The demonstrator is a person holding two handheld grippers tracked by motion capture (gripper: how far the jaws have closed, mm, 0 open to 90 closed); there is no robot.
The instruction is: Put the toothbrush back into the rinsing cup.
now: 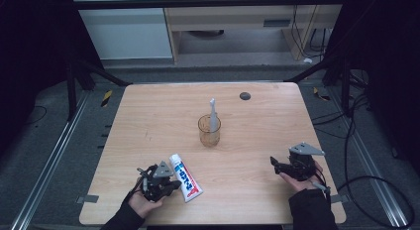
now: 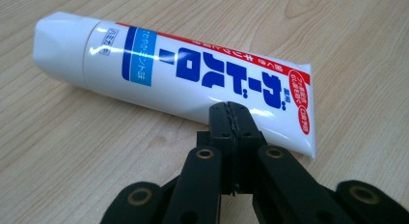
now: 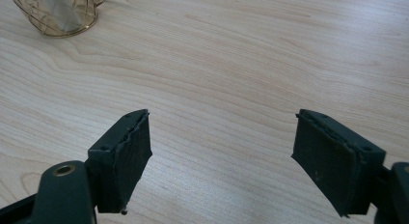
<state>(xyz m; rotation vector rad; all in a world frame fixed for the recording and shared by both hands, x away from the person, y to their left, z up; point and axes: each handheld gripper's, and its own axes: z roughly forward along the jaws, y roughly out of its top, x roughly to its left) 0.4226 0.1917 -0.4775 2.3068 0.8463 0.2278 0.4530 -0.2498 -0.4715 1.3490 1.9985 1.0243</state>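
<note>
Left hand (image 1: 143, 202) comes in from the bottom edge, dark sleeve, palm cupped under the left gripper (image 1: 171, 186) near the front-left of the light wood-grain counter (image 1: 148, 116). Gripper points right, toward the white plastic toothpaste tube with blue and red lettering (image 1: 185, 177). Left gripper view: the two black jaws are clenched flat against each other, nothing between them, tips just in front of the tube's (image 2: 178, 79) crimped end. Can't tell if the tips touch the tube or sit just short of it.

Right hand (image 1: 297, 180) comes in at the bottom right, same dark sleeve, holding the right gripper (image 1: 273, 162) low over the counter near the right edge, jaws pointing left. Grey three-cornered plate on top. Right gripper view: jaws spread wide, released, bare wood (image 3: 231, 79) between the pads.

Tube lies flat on the counter, front-left of centre, white cap end away from the person, flat crimped end toward the front edge.

Mid-counter: clear amber-tinted glass cup (image 1: 209, 131), upright, with a grey toothbrush (image 1: 213, 116) standing in it, head up. Well apart from both grippers. In the right gripper view the cup's (image 3: 60, 14) base shows at the top-left corner, gold line pattern on the glass.

Small dark round disc (image 1: 244, 96) near the far edge of the counter.

Room: grey floor, metal rails either side, black frame legs, dark curtains left and right, light wooden cabinet behind, loose cables on the right.
</note>
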